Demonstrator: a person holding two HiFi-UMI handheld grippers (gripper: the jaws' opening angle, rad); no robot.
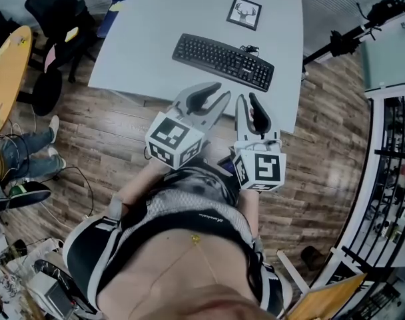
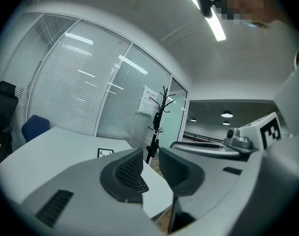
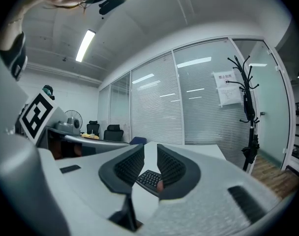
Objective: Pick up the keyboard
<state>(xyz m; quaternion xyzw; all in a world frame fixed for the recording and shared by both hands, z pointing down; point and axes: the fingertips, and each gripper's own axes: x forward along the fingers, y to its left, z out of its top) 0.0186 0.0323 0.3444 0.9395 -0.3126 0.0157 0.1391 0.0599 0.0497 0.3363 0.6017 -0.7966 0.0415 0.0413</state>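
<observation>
The black keyboard (image 1: 222, 61) lies flat on the pale grey table (image 1: 156, 39), close to its near edge, and nothing touches it. Both grippers hover side by side over the floor just short of that edge, pointing at the keyboard. My left gripper (image 1: 222, 90) is shut and empty. My right gripper (image 1: 247, 97) is also shut, with nothing between its pads. In the left gripper view a corner of the keyboard (image 2: 141, 184) shows past the left gripper (image 2: 150, 154). In the right gripper view the keyboard (image 3: 148, 178) shows beyond the right gripper (image 3: 150, 156).
A small framed deer picture (image 1: 244, 13) lies on the table behind the keyboard. Black office chairs (image 1: 52, 19) and a round wooden table (image 1: 9, 59) stand at the left. A black stand (image 1: 349, 35) and metal shelving (image 1: 396, 179) are at the right. A coat rack (image 3: 248, 97) stands by the glass wall.
</observation>
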